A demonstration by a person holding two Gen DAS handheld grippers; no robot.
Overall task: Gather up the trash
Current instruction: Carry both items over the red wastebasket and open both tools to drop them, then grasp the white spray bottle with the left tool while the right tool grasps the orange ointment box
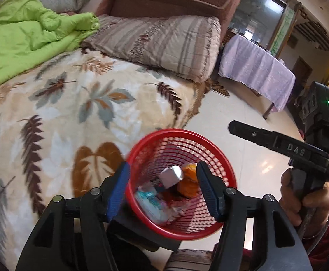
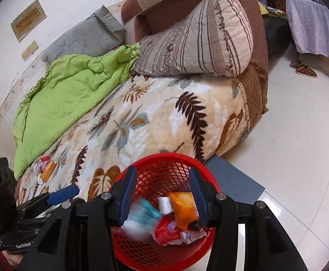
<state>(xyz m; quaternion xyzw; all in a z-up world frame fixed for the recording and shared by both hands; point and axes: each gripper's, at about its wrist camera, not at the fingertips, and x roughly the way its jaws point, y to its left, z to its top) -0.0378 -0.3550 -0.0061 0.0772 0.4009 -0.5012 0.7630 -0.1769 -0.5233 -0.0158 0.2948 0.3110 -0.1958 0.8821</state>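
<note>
Leaf-print blanket [image 2: 164, 122] beside white tiled floor [image 2: 299, 135] (both grippers' [image 1: 162, 189] [image 2: 162, 196] fingers spread, empty).

My two wrist cameras look steeply down, close over the red basket [image 1: 182, 230] [image 2: 164, 255]. Both share it (and the bed [image 1: 62, 117] [image 2: 155, 122] beyond).

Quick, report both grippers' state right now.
Left gripper: open, holding nothing, above the red basket.
Right gripper: open, holding nothing, above the same basket.
</note>
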